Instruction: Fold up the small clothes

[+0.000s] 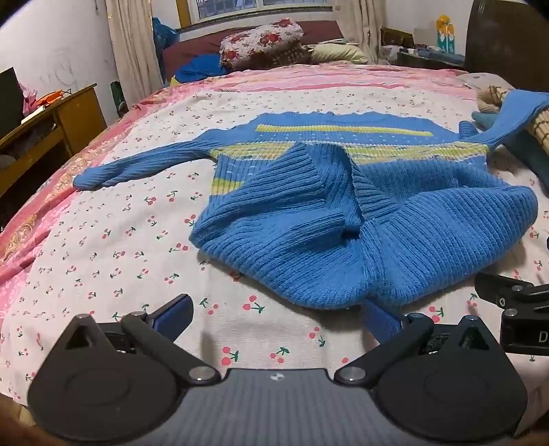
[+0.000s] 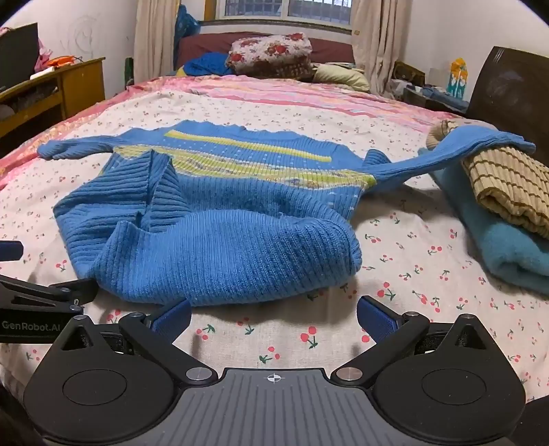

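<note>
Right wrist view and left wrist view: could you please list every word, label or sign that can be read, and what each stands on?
"GenRobot.AI": white letters on the black body of the left gripper, at the left edge of the right wrist view.
"D": one white letter on the right gripper, cut off by the left wrist view's edge.
Nothing else readable.

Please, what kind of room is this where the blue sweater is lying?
Most likely a bedroom in a home. The sweater lies on a bed with a cherry-print sheet, pillows are piled at the far end under a curtained window, and a wooden desk stands beside it.
</note>
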`<state>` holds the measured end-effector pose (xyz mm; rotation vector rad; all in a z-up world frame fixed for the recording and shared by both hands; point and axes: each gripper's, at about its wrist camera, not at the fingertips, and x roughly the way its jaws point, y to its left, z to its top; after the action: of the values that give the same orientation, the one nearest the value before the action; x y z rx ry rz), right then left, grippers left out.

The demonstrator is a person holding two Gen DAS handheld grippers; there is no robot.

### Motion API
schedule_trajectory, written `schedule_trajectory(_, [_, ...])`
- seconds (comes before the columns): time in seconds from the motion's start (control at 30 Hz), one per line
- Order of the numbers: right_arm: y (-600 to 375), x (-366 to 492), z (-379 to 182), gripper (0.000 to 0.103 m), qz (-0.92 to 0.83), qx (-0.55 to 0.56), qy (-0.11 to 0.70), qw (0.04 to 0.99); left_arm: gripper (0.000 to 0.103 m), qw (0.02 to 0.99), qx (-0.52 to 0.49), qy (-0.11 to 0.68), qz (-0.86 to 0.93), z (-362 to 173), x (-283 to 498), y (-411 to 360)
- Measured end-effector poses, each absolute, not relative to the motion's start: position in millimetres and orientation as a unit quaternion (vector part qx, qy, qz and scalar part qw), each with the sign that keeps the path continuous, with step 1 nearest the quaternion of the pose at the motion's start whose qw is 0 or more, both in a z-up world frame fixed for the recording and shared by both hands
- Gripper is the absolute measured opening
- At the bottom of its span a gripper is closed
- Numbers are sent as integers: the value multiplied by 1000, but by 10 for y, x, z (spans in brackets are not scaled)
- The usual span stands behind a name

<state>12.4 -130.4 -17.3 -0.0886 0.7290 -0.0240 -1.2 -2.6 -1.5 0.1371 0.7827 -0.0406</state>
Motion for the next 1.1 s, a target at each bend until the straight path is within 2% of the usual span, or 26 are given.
schedule_trajectory(1.1, [-1220,104,-183,103,-6,-69,356,932,103,920,74,385,-20,-23,-26,-32])
